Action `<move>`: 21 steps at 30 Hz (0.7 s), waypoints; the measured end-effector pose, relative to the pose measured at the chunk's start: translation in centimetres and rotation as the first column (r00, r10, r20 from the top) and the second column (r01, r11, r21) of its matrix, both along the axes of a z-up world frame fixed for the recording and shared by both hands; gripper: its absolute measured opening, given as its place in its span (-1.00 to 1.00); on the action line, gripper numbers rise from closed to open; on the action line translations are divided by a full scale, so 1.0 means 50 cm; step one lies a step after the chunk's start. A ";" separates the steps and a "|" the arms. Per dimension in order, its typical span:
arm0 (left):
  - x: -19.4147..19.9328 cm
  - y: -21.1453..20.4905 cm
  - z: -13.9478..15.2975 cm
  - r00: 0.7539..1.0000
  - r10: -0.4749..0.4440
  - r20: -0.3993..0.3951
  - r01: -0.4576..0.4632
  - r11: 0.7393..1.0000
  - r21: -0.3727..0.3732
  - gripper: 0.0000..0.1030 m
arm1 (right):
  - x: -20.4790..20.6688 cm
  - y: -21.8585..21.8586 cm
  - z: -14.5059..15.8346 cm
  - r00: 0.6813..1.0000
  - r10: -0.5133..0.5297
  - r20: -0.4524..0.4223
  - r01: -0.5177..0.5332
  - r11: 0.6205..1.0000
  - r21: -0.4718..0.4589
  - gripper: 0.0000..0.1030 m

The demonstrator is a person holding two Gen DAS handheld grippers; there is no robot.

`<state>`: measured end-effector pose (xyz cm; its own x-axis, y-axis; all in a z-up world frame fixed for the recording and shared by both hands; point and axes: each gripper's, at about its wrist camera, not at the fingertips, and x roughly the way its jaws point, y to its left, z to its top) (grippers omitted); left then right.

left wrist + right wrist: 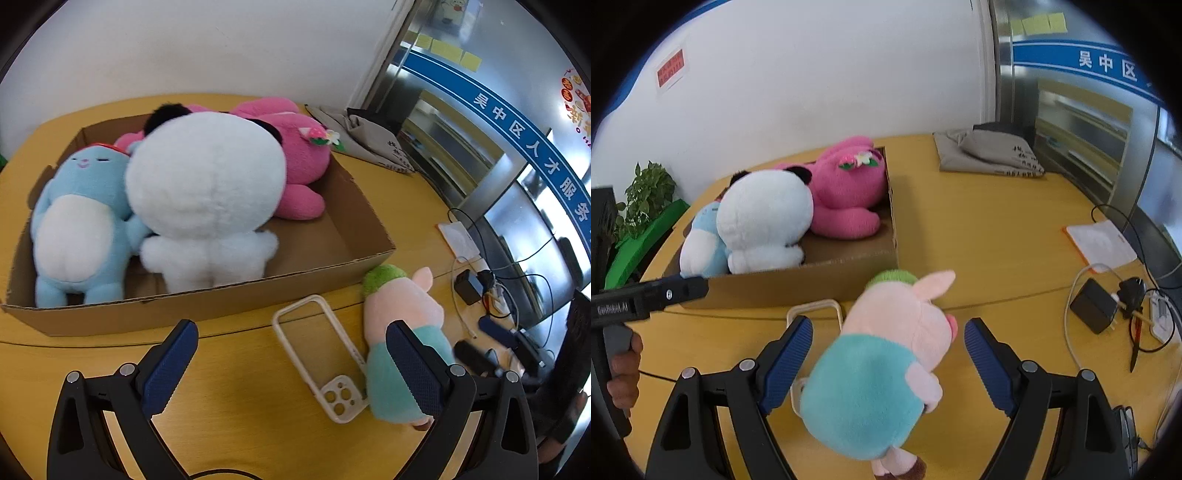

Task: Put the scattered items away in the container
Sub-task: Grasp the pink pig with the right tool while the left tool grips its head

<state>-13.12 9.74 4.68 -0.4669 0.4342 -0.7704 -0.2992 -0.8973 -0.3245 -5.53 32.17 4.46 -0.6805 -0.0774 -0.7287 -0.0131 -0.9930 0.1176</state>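
A: Left wrist view. Your left gripper [291, 365] hangs over the yellow wooden table [240, 406], fingers spread wide, holding nothing. The brown cardboard box [207, 306] already carries the blue plush, the big white panda plush and the pink plush. Outside it: the cream plastic phone case [317, 354], flat on the table, touching the small pink pig plush in a teal shirt [399, 332].

B: And the right wrist view?

A: Your right gripper [888, 354] straddles the pig plush [882, 354], fingers spread, neither pad touching yet. The case [816, 308] lies partly under the pig.

B: Risks?

A: Closing low could catch the case rim along with the pig and drag it. The shirt is soft; a shallow pinch may slip. The box looks crowded, so a pig dropped onto the panda might roll out.
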 end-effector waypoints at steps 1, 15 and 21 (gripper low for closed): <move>-0.008 0.019 -0.007 1.000 -0.024 0.019 0.024 1.000 0.016 1.00 | 0.001 -0.001 -0.017 1.000 0.013 0.025 -0.013 1.000 -0.008 0.64; -0.083 0.209 -0.117 0.955 -0.205 0.214 0.185 0.976 0.112 0.99 | -0.004 -0.038 -0.103 0.988 0.110 0.109 -0.112 0.994 0.013 0.69; -0.067 0.231 -0.103 0.926 -0.317 0.206 0.286 0.943 0.168 0.01 | 0.001 -0.052 -0.112 0.981 0.163 0.103 -0.170 0.983 0.062 0.55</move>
<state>-16.48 21.30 -0.47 -0.1177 0.6324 -0.7656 -0.4531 -0.7203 -0.5253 -5.48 29.59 -1.13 -0.5878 -0.1299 -0.7985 0.1456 -0.9879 0.0535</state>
